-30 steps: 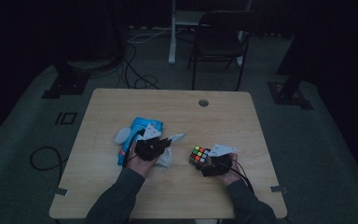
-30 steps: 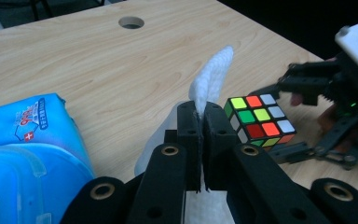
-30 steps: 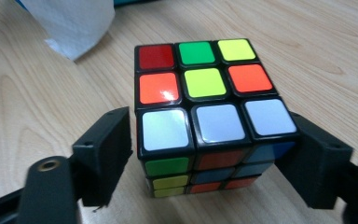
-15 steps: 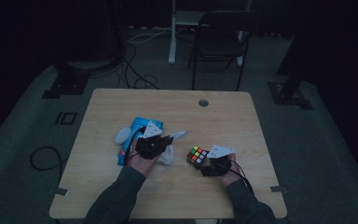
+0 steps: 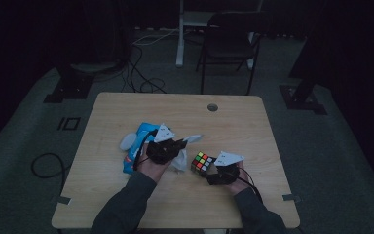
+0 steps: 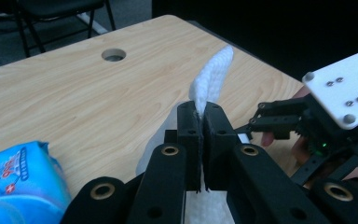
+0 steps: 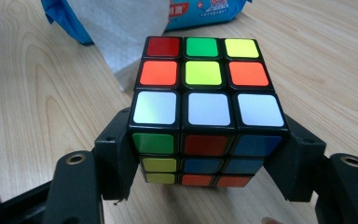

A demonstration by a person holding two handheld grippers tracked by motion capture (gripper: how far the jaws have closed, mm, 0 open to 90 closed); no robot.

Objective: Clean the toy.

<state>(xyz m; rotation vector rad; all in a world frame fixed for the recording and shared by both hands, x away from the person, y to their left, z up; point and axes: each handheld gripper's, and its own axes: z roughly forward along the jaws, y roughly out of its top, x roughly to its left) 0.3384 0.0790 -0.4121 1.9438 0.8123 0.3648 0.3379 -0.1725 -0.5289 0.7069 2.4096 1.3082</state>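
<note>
1. Over the near half of the wooden table (image 5: pixel 126 107), from the high view: held low and side by side, left gripper (image 5: pixel 171 145) and right gripper (image 5: pixel 209 171), near each other. Lifted a white wet wipe (image 5: pixel 182 159) just beside the blue wipe pack (image 5: pixel 137 146), probably to bring it to the Rubik's cube (image 5: pixel 201 163) for cleaning. Kept the cube on the tabletop just ahead of the right hand.

2. Along the left gripper (image 6: pixel 200 116) in its own view: pressed both jaws tight together on the wet wipe (image 6: pixel 212 77), pinched at a fold so the sheet stood up free above the tips. Left the wipe pack (image 6: pixel 14 172) low at the side, out of the way. Faced the right gripper (image 6: pixel 279 121), likely for a hand-to-hand job.

3. Along the right gripper (image 7: pixel 205 156) in its own view: had just been closing its jaws, now set against opposite sides of the Rubik's cube (image 7: pixel 205 107), apparently to steady it. Turned the white-rowed top face up, with the wet wipe (image 7: pixel 121 32) and wipe pack (image 7: pixel 205 11) lying beyond.
</note>
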